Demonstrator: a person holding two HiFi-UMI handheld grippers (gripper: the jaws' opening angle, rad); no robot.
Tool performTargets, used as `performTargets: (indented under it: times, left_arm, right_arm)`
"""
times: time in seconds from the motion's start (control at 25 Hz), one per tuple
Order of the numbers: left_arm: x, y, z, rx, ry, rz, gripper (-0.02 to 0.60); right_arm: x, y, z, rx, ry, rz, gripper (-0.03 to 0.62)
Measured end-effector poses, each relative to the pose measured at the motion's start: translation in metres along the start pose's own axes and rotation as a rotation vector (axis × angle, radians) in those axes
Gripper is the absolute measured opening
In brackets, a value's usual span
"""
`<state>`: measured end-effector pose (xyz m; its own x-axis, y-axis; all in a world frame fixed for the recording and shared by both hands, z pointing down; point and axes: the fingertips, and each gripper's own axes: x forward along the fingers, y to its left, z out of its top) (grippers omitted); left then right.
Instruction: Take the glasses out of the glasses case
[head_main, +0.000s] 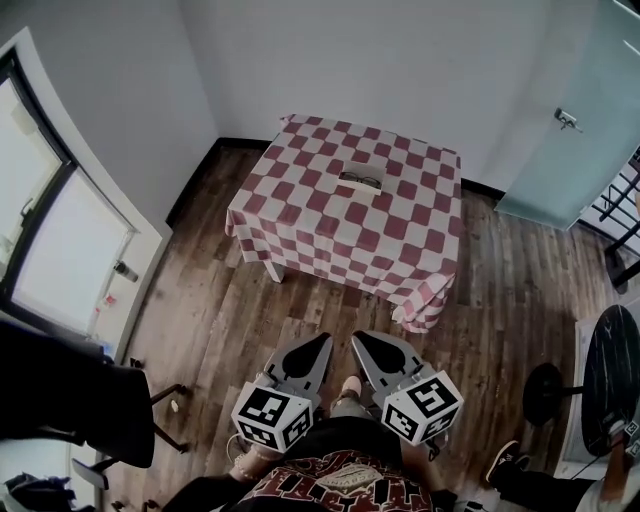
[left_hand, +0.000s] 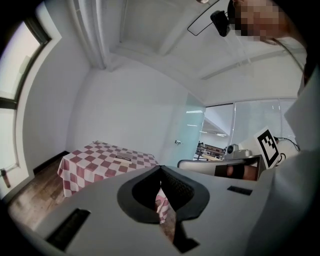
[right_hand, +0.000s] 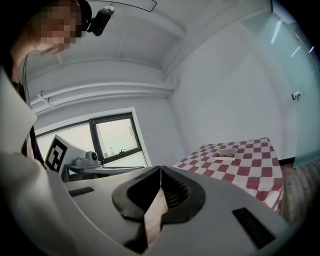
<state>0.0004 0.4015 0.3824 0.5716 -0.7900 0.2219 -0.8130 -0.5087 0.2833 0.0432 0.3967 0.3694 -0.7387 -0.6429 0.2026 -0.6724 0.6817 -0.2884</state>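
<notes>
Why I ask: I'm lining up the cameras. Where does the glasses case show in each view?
Head view: glasses case upper centre, on the checked table.
Left gripper view: glasses case left of centre, on the checked table.
Right gripper view: glasses case right of centre, on the checked table.
Landmark: the checked table.

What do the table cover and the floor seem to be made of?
Cover: probably soft cloth, matte, red-and-white checks; it drapes and folds at the corners.
Floor: wood or wood-look planks, slight sheen; long boards with grain lines show.
</notes>
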Motion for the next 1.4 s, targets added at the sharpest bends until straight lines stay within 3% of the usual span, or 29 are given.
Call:
performTargets:
  times: [0.6, 1.04, 1.4]
  left_arm:
    - [0.087, -0.006, 0.03, 0.012, 0.012, 0.006, 0.009]
    - [0.103, 0.004, 0.025, -0.014, 0.015, 0.051, 0.009]
    - [0.131, 0.024, 0.036, -0.013, 0.033, -0.002, 0.009]
  right_arm:
    - [0.009, -0.083, 0.036, -0.011, 0.011, 0.044, 0.02]
    - [0.024, -0.098, 0.032, -0.039, 0.058, 0.084, 0.02]
    - [0.047, -0.117, 0.041, -0.025, 0.058, 0.047, 0.02]
